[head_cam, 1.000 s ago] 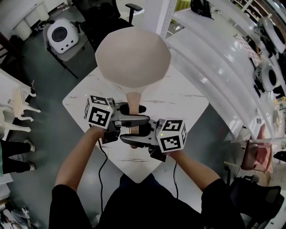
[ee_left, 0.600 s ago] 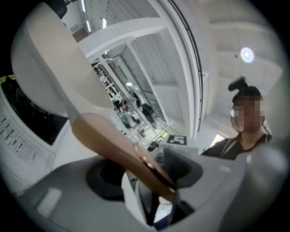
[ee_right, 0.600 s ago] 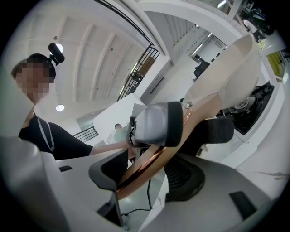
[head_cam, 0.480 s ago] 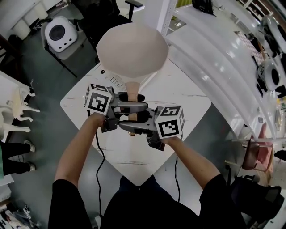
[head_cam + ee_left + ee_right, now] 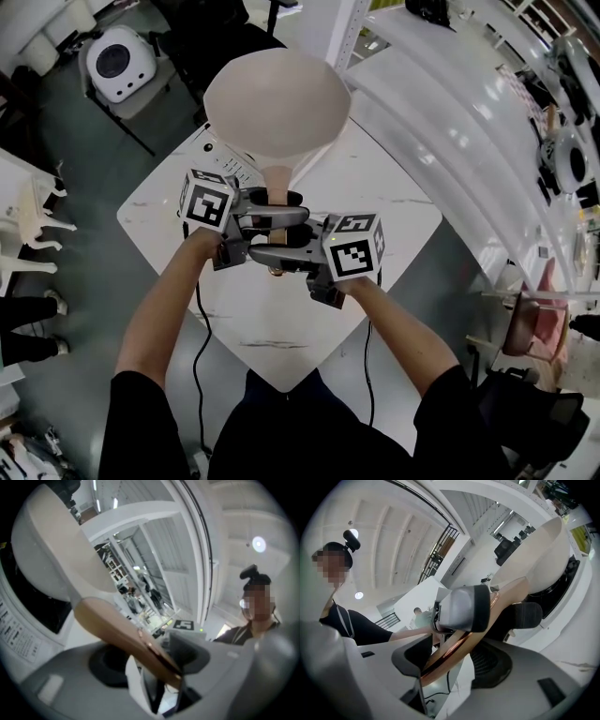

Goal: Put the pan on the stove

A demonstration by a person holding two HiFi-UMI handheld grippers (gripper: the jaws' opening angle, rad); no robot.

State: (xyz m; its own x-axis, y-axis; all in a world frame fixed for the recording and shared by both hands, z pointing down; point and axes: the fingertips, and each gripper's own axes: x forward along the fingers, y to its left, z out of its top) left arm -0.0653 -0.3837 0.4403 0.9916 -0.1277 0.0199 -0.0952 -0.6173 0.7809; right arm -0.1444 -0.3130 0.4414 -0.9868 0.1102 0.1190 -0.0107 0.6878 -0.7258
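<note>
Pan [image 5: 277,103], cream-coloured, deep and round, with a tapered wood-brown handle [image 5: 277,183], fills the 12 o'clock part of the head view; it hangs over a white stove with a black cooking top [image 5: 225,166], which stands at the far corner of a white marble-patterned table [image 5: 384,211]; whether its base touches the cooking top cannot be told.

Judged by its look, the pan is stiff and fairly heavy, with most of its weight in the bowl, well ahead of any grip; the smooth handle could roll or slide between pads, so the handle's thicker middle is the place to take hold, with two grips, one behind the other.

Left gripper [image 5: 279,208] reaches in from 9 o'clock; its jaws stand fairly wide, yet press on the handle from both sides, as the left gripper view shows [image 5: 154,663]; right gripper [image 5: 277,255] reaches in from 3 o'clock, just behind the left one, toward 6 o'clock, and clamps the handle's narrow end; in the right gripper view [image 5: 487,616] the brown handle [image 5: 506,597] runs slantwise between its pads toward the bowl at 2 o'clock.
</note>
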